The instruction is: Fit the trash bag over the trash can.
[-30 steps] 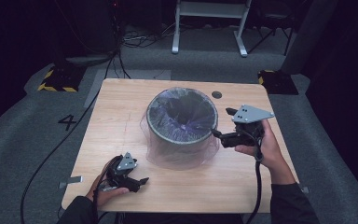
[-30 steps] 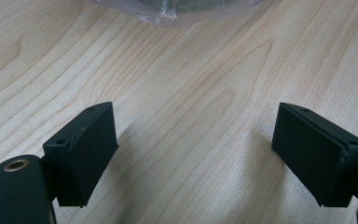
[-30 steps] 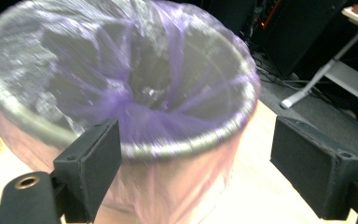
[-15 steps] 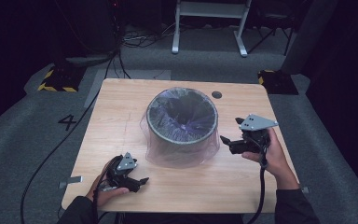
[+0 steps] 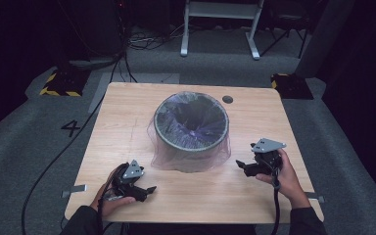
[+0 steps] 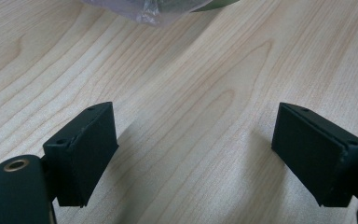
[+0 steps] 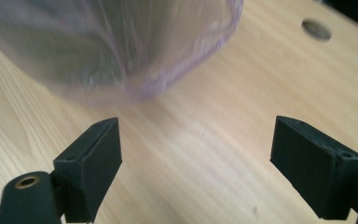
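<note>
A round grey bin [image 5: 192,122] stands mid-table, lined with a thin purple plastic bag [image 5: 188,159] that drapes over its rim and down its outside. My left gripper [image 5: 148,189] rests near the table's front left, open, with bare wood between its jaws [image 6: 193,144]; the bag's hem [image 6: 154,9] lies beyond it. My right gripper [image 5: 240,165] hovers low at the bin's right side, open and holding nothing [image 7: 196,149]. The bag-covered bin wall [image 7: 121,46] looms blurred just ahead of its jaws.
The wooden table [image 5: 127,112] has a round cable hole [image 5: 227,99] at its far right. Cables trail from both grippers off the front edge. A metal frame [image 5: 220,24] and a yellow-black striped block [image 5: 58,83] stand on the grey floor beyond.
My right gripper has come down and back toward the table's front, away from the bin's rim, its jaws still open. The left gripper has stayed where it was.
</note>
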The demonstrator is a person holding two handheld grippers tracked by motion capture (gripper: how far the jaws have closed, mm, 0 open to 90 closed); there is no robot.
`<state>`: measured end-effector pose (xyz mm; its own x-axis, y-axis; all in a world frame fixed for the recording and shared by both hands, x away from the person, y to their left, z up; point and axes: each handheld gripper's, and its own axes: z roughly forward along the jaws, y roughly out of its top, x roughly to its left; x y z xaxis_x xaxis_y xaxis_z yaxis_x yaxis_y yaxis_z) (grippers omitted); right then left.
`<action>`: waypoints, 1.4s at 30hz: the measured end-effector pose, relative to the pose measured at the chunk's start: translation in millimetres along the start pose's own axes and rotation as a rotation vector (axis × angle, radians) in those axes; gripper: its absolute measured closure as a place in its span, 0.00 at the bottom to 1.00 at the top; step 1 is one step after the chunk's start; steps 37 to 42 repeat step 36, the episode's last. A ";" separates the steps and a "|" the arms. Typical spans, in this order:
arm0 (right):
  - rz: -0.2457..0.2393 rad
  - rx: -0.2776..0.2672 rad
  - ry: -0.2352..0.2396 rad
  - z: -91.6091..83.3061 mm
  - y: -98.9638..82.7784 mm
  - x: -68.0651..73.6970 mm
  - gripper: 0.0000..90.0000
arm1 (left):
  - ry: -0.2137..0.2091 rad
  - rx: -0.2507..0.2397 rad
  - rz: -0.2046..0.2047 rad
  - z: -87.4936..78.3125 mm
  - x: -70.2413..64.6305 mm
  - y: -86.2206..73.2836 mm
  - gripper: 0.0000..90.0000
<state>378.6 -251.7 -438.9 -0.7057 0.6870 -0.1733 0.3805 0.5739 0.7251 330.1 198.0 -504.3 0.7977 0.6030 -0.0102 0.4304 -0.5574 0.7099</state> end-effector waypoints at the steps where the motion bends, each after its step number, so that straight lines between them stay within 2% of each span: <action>1: 0.008 0.013 0.006 2.0 -5.9 0.0 0.18 | 0.000 0.000 0.000 0.0 0.0 0.0 0.15; 11: 0.071 0.114 0.031 15.0 -55.7 2.0 0.18 | 0.000 0.000 0.000 0.0 0.0 0.0 0.15; 17: 0.153 0.069 0.040 9.8 -71.4 0.4 0.17 | 0.000 0.000 0.001 0.0 -0.1 0.0 0.15; 19: 0.191 0.033 0.046 9.1 -78.4 -0.7 0.17 | -0.001 0.000 0.001 0.1 -0.1 0.0 0.15; 20: 0.190 0.010 0.046 8.6 -81.5 -0.6 0.17 | 0.000 0.000 0.001 0.0 -0.1 0.0 0.15; 42: 0.192 0.005 0.041 7.6 -83.0 0.0 0.16 | -0.006 -0.001 0.004 0.6 0.3 0.4 0.15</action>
